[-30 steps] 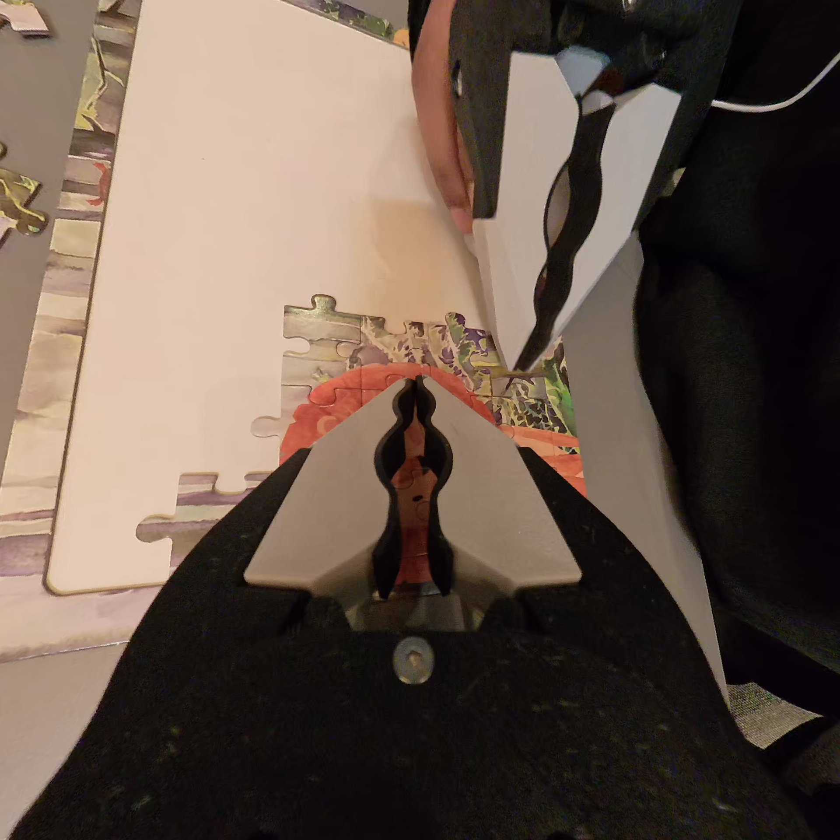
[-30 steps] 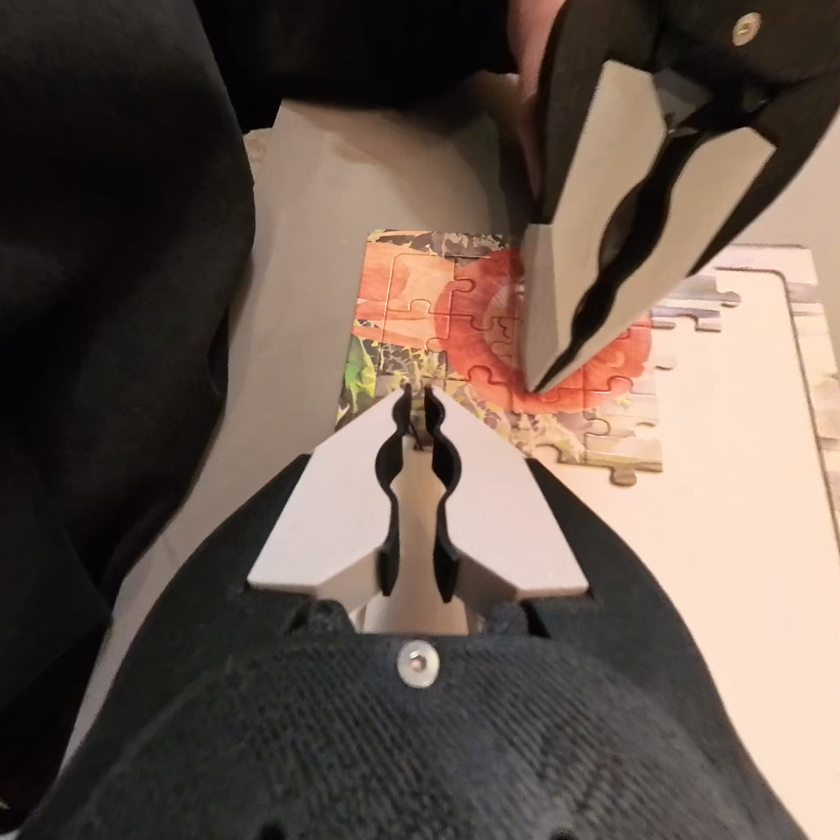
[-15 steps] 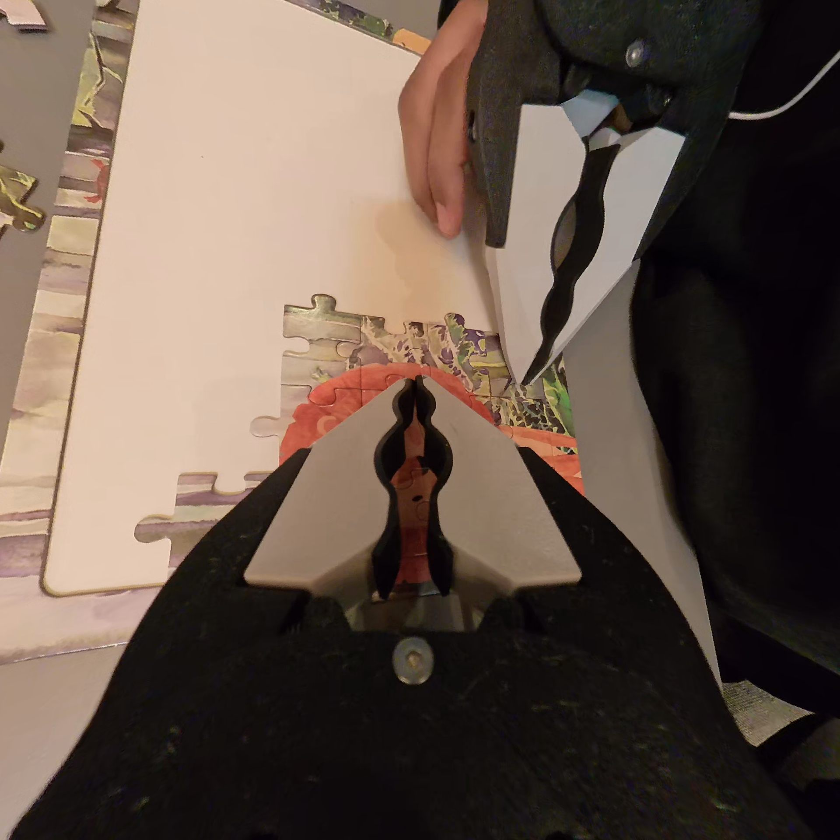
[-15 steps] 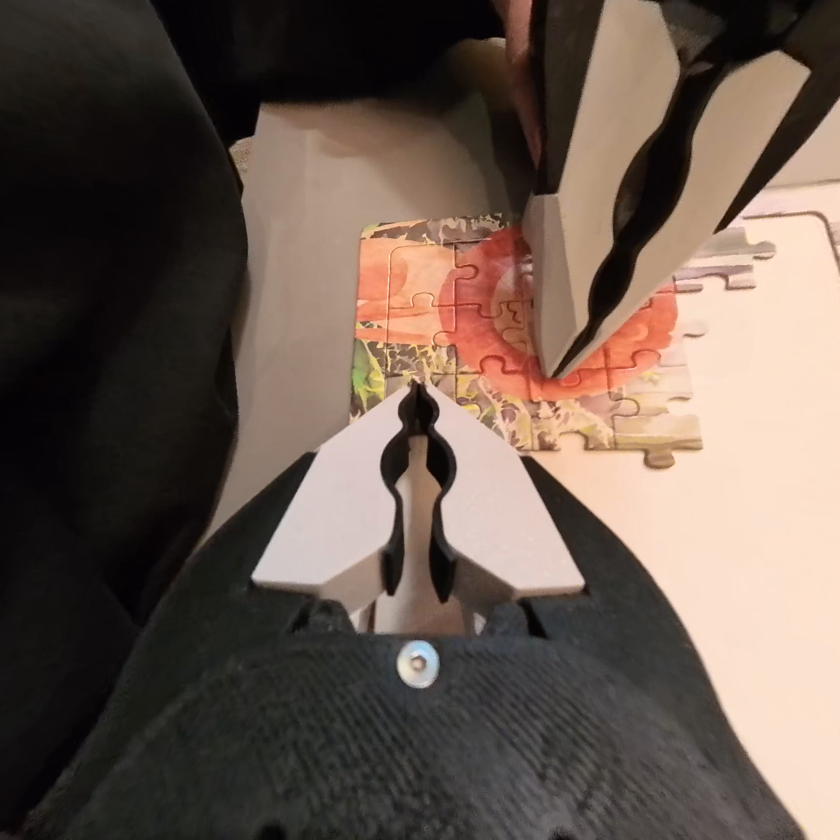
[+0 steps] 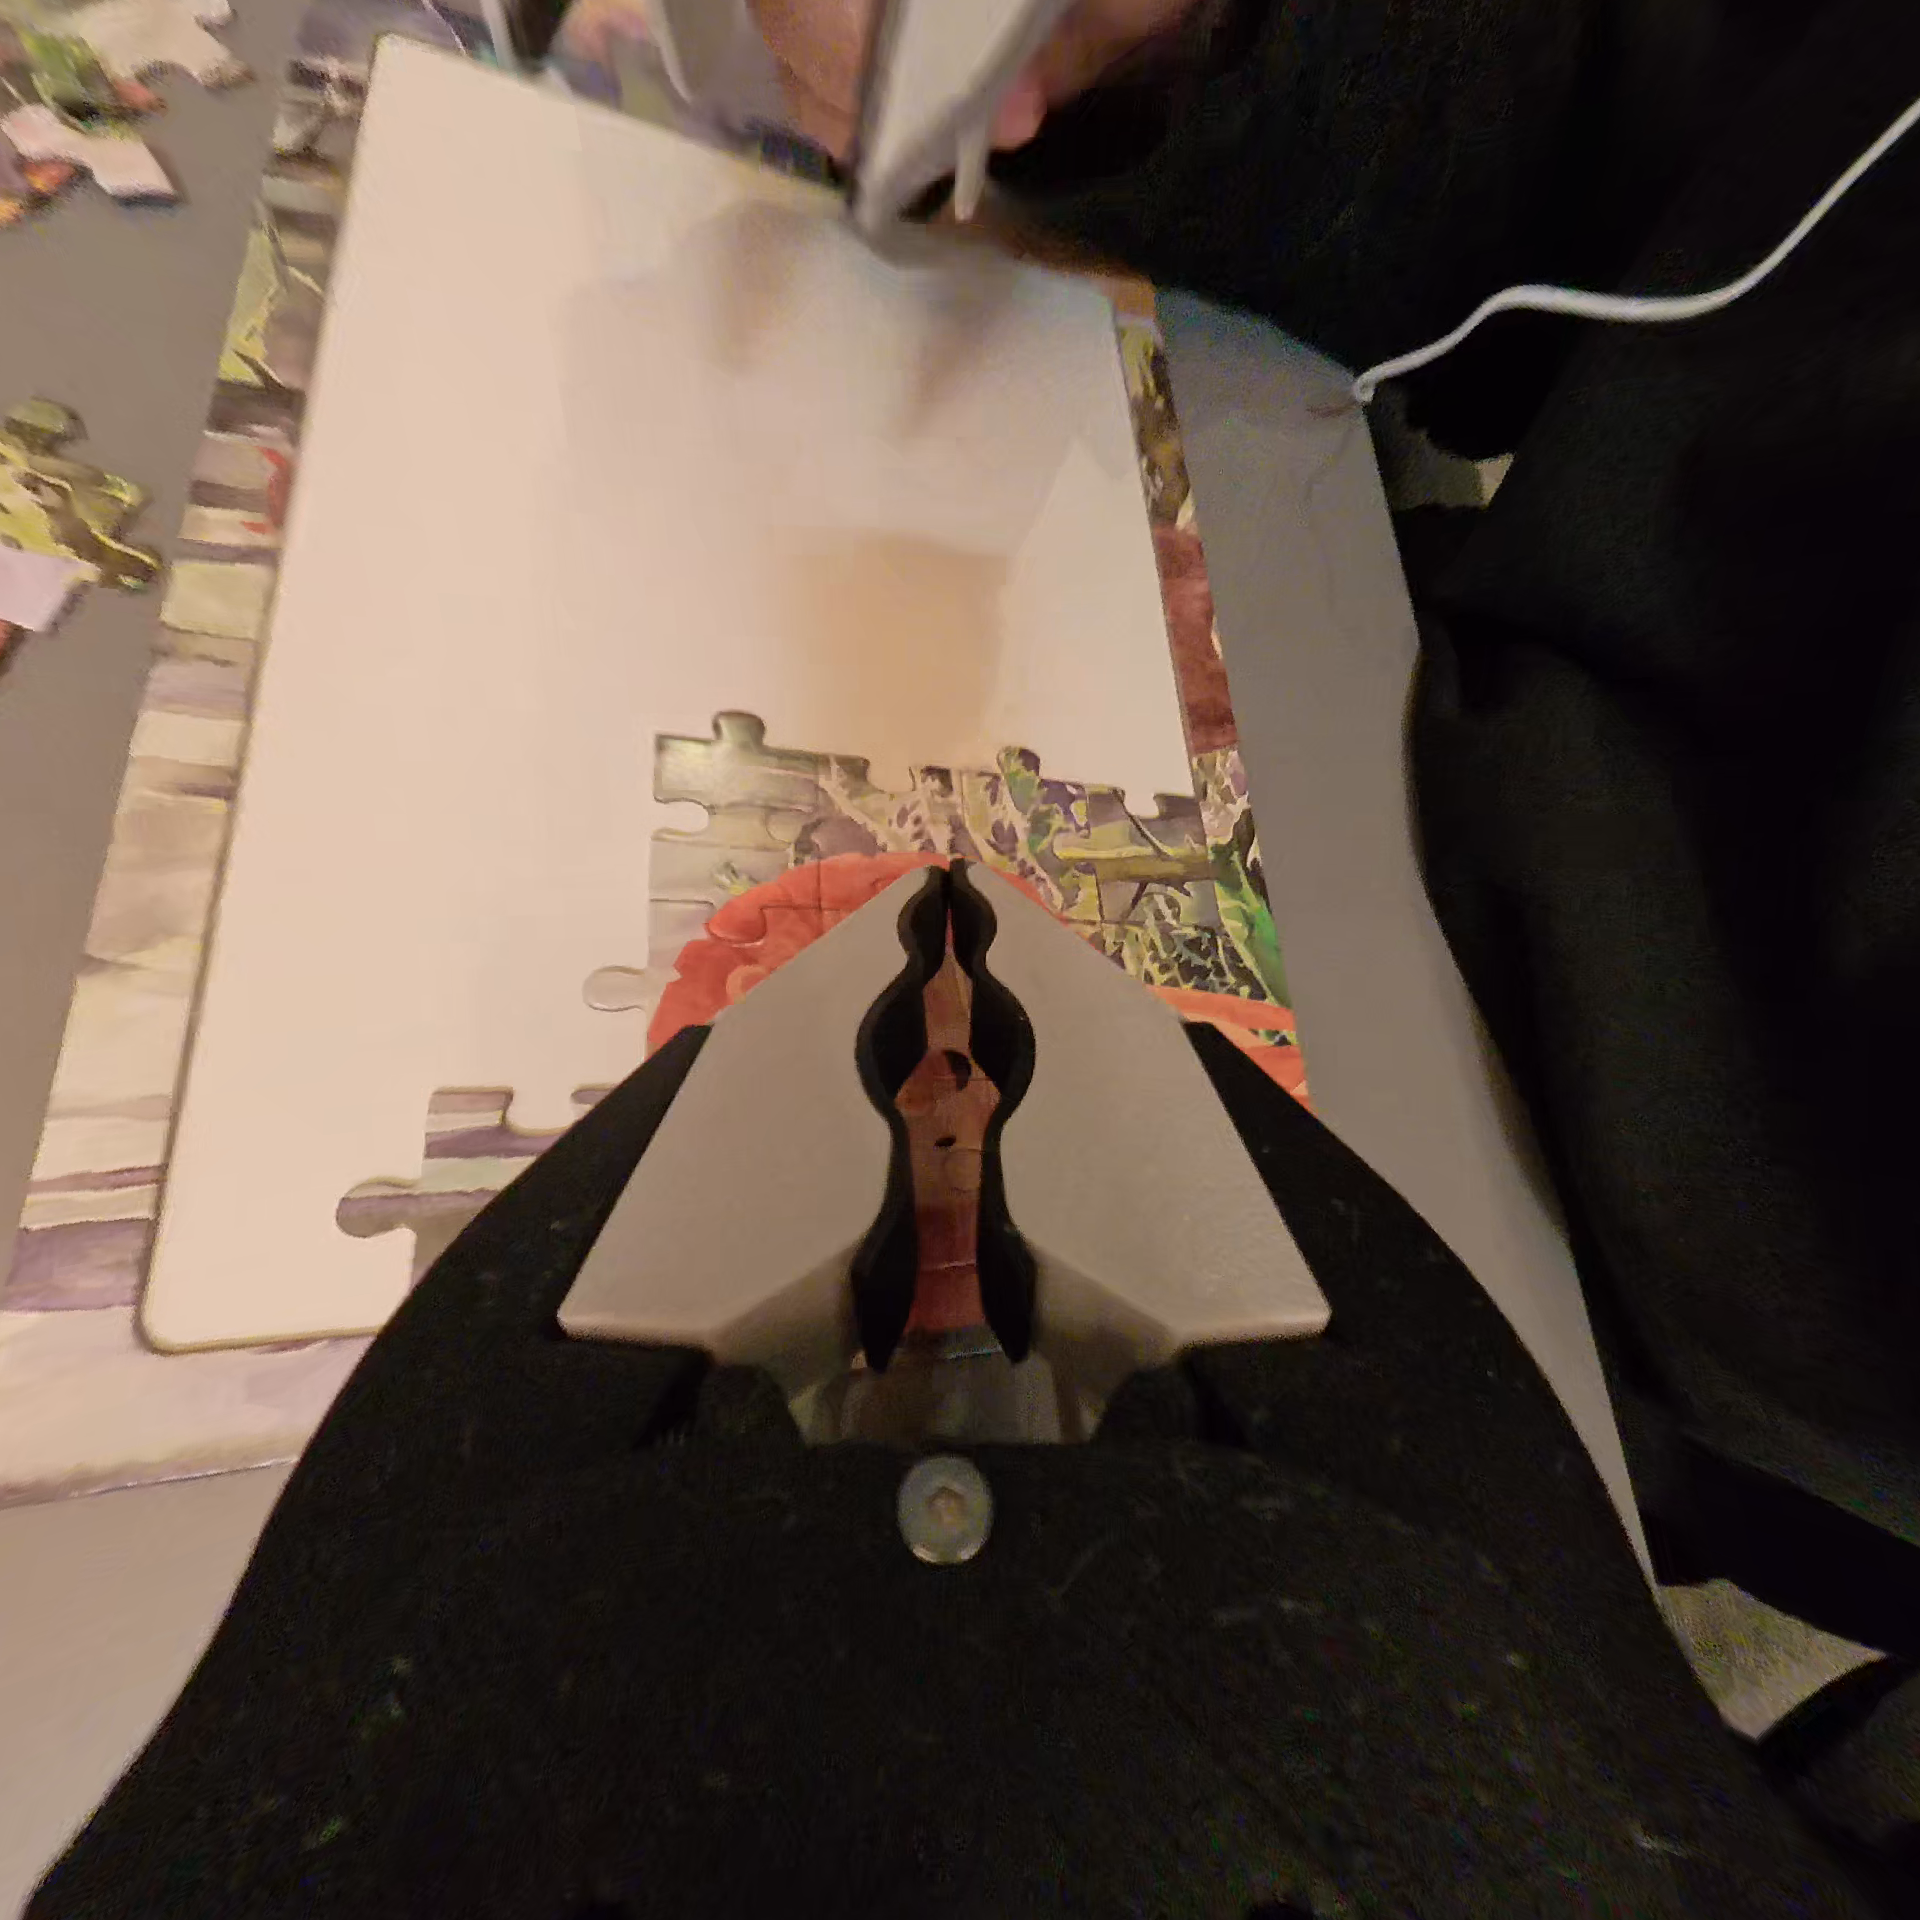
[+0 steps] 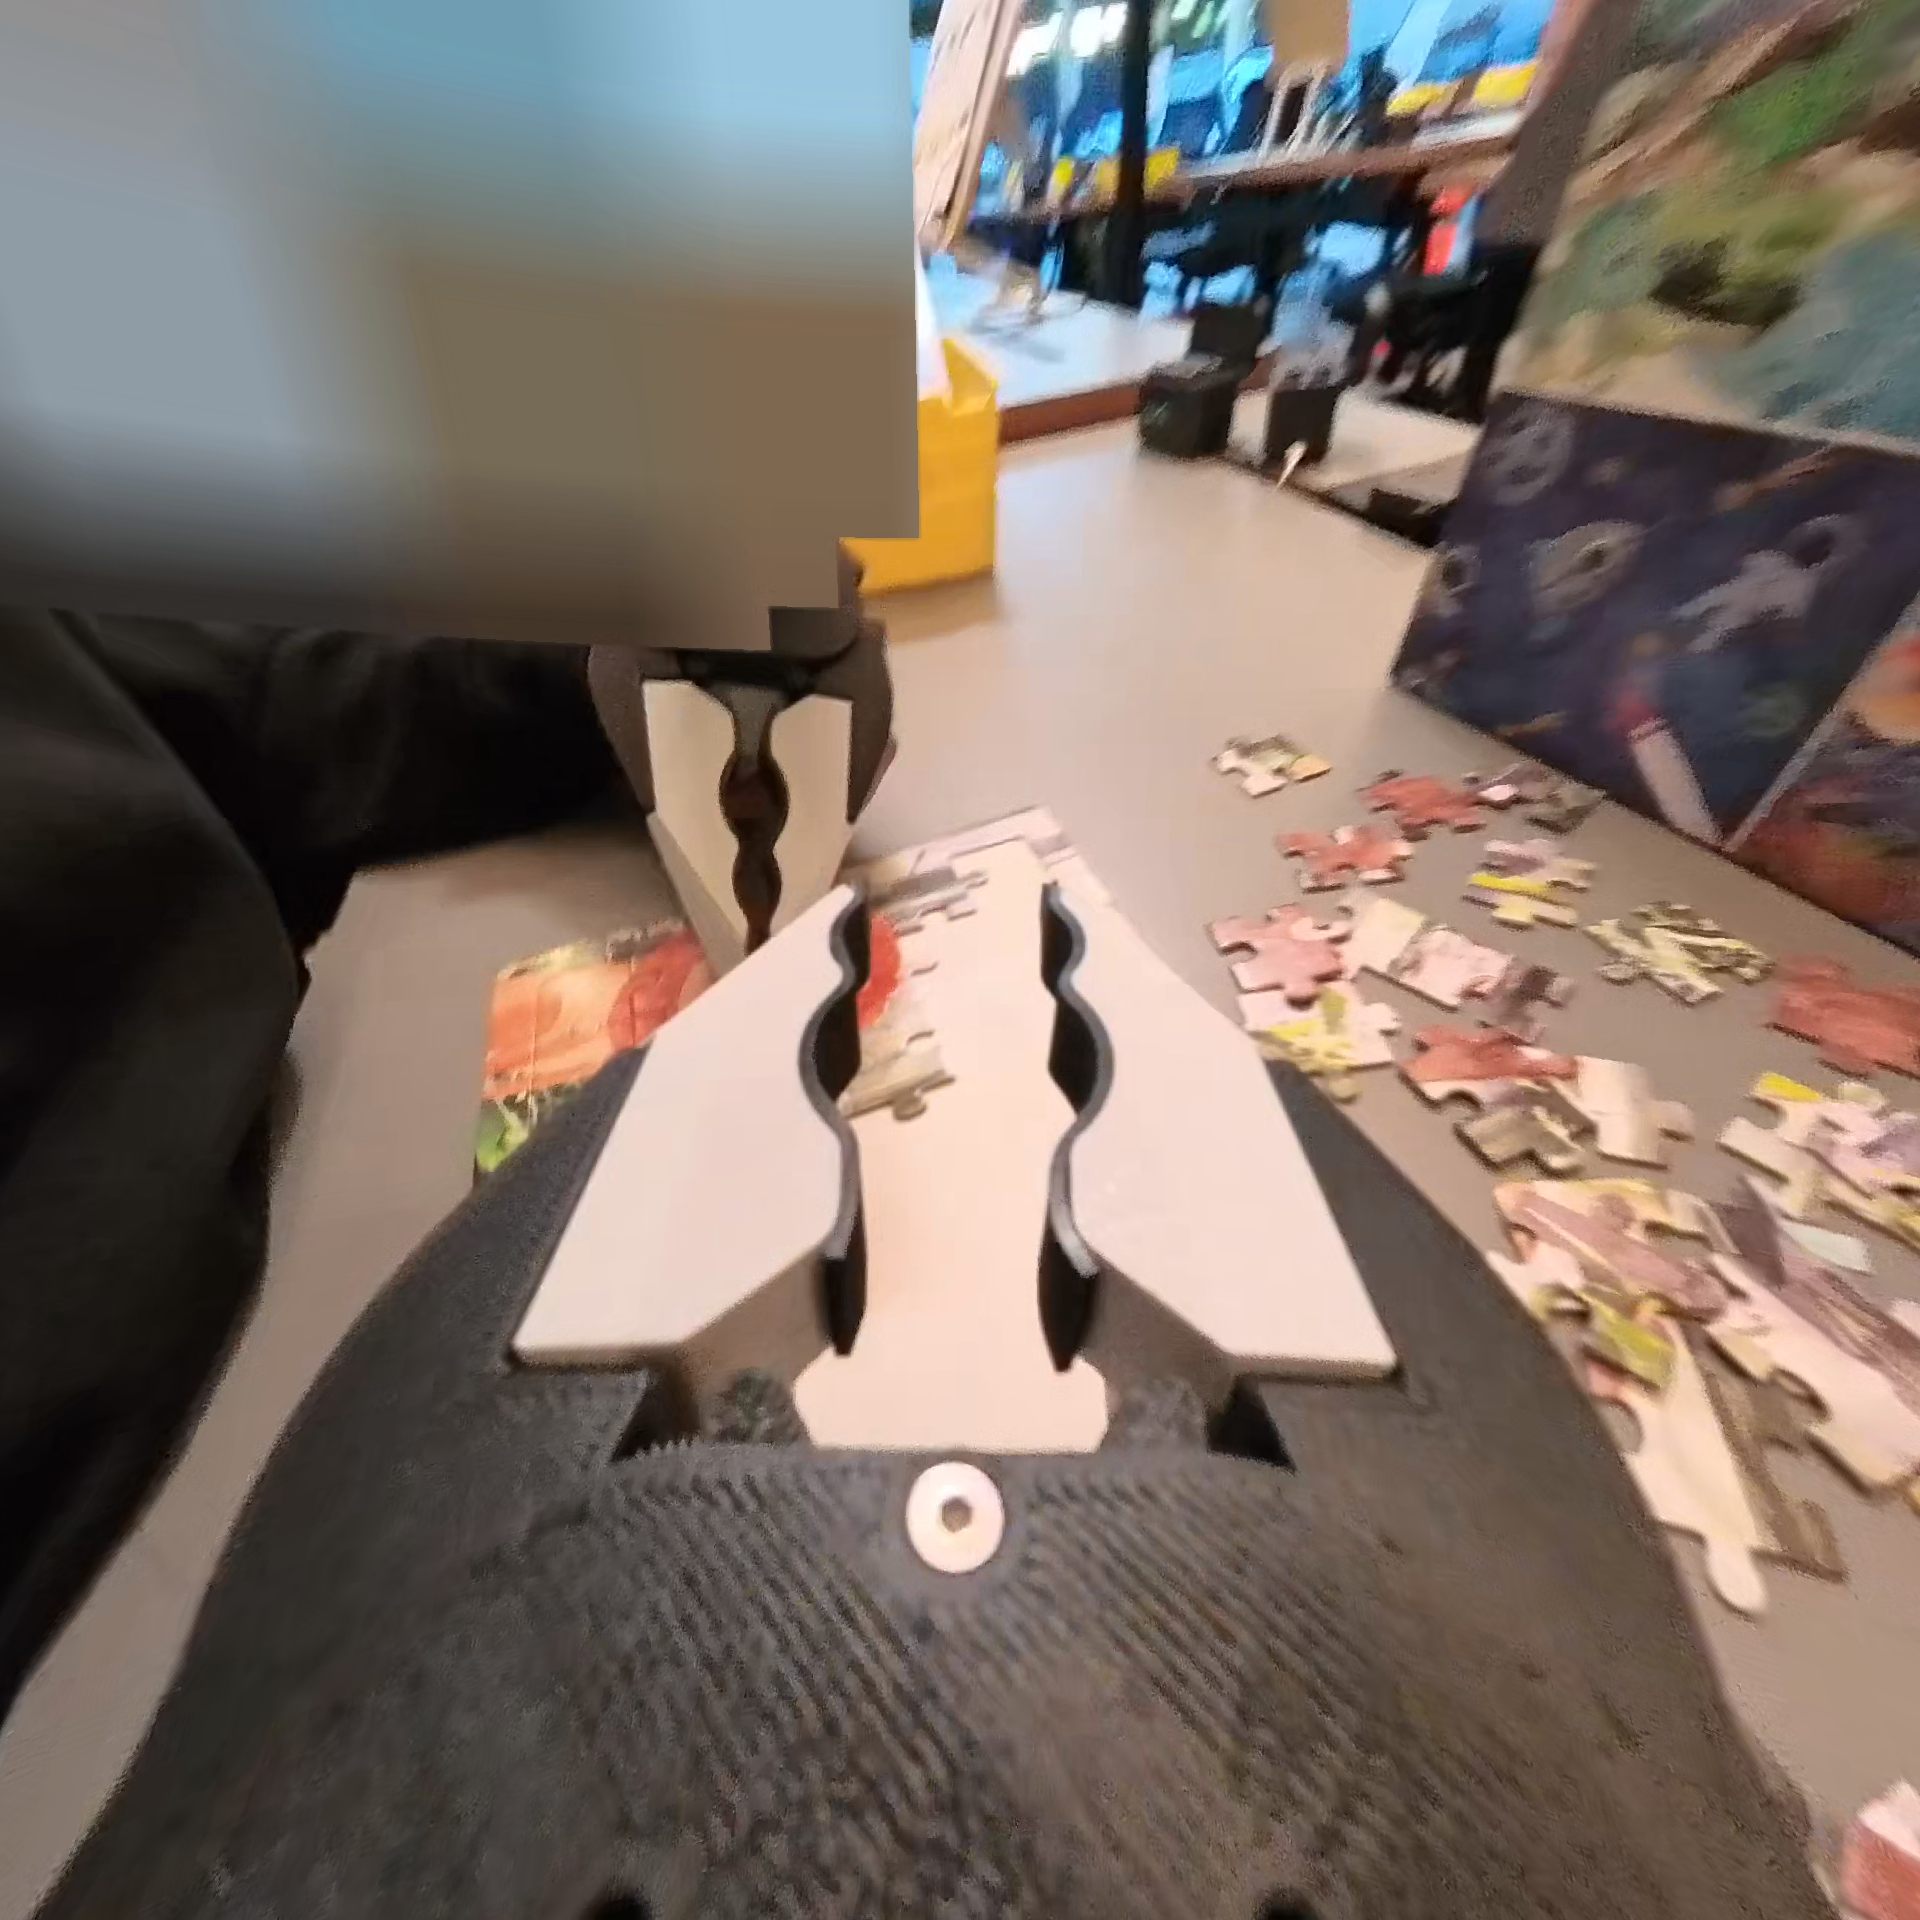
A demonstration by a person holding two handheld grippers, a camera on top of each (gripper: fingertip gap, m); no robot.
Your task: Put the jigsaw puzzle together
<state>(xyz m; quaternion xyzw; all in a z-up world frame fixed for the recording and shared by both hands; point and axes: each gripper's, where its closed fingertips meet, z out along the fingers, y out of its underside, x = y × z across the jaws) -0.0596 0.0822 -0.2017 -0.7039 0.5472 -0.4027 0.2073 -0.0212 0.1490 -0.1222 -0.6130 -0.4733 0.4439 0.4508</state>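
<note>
Scattered loose pieces (image 6: 1538,1049) flank the parted right claw (image 6: 954,935) beside picture boxes (image 6: 1683,582).

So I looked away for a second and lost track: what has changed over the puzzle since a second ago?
The right tongs lifted away from the assembled patch, swung up toward the loose pieces and opened, holding nothing. In the left wrist view they now sit blurred at the far edge of the tray. The left tongs stayed shut, their tips over the red part of the patch, which looks unchanged.
</note>
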